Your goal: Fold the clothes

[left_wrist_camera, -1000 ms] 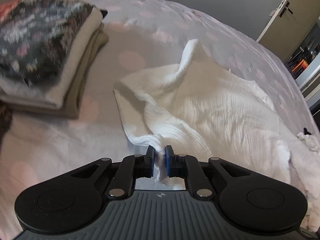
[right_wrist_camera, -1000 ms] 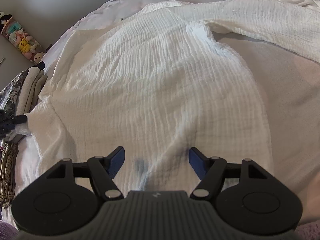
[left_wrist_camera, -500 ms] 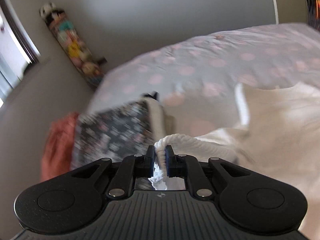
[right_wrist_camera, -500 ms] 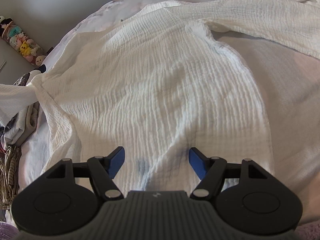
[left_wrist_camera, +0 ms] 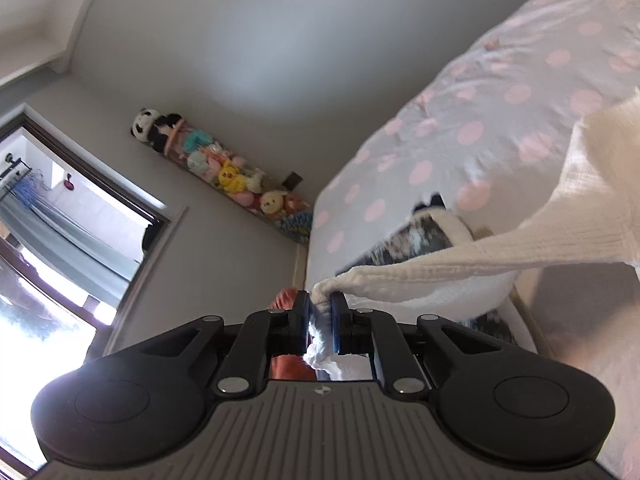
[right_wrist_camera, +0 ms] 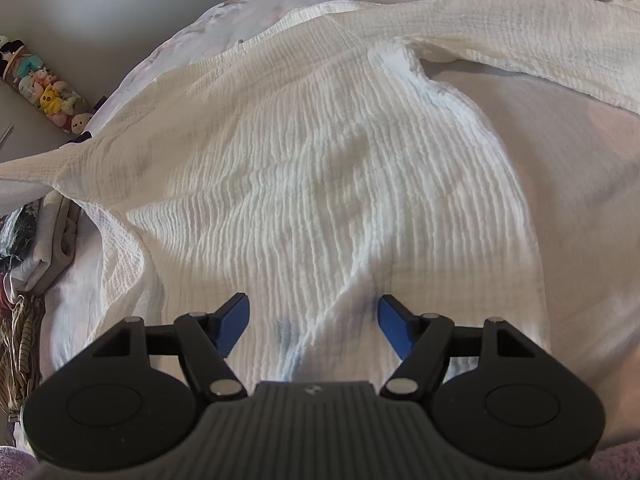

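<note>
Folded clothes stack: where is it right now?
Left wrist view: the folded clothes stack lies on the polka-dot bedspread just behind the lifted white garment. Right wrist view: at the far left edge.

Beyond my left side I see a plain grey wall [left_wrist_camera: 240, 40] and, lower left, a dark-framed window [left_wrist_camera: 60, 240] bright with daylight. A tall clear tube of plush toys [left_wrist_camera: 224, 172] stands against that wall. On the right spreads the bed [left_wrist_camera: 500, 92] in pink-dotted sheets.

a home bedroom — polka-dot bed [left_wrist_camera: 472, 128], stuffed toys [left_wrist_camera: 224, 168] along the wall
</note>
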